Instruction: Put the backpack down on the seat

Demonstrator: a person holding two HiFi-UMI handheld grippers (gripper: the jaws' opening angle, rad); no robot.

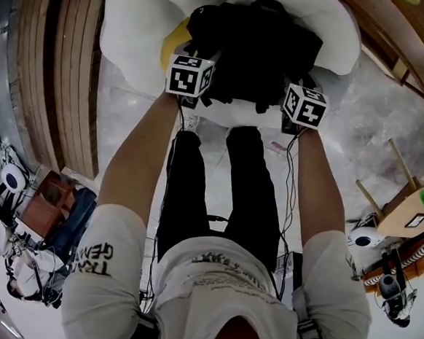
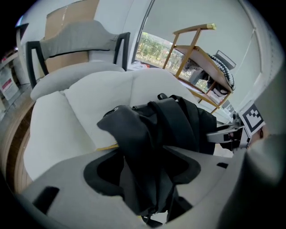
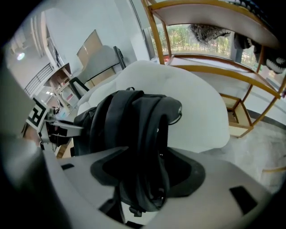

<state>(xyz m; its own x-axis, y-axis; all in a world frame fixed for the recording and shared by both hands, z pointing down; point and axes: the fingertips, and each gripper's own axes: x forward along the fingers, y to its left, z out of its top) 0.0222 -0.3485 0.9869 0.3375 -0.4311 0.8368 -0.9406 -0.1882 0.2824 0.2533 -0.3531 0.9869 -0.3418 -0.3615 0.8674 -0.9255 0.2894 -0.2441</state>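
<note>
The black backpack [image 1: 254,48] lies slumped on the white seat [image 1: 135,35], at twelve o'clock from the person. It looks soft and limp. It will sag and fold rather than hold its shape, and is probably not heavy, so a padded strap or the top loop gives the surest hold. The left hand-held gripper [image 2: 143,179] at ten o'clock and the right hand-held gripper [image 3: 147,179] at two o'clock both stand wide open. Loose fabric hangs between their jaws, unpinched.

A wooden rack [image 1: 402,217] stands at my four o'clock on the pale marbled floor [image 1: 345,154]. Wood slats [image 1: 56,65] run at ten o'clock. A grey chair [image 2: 76,38] sits at eleven.
</note>
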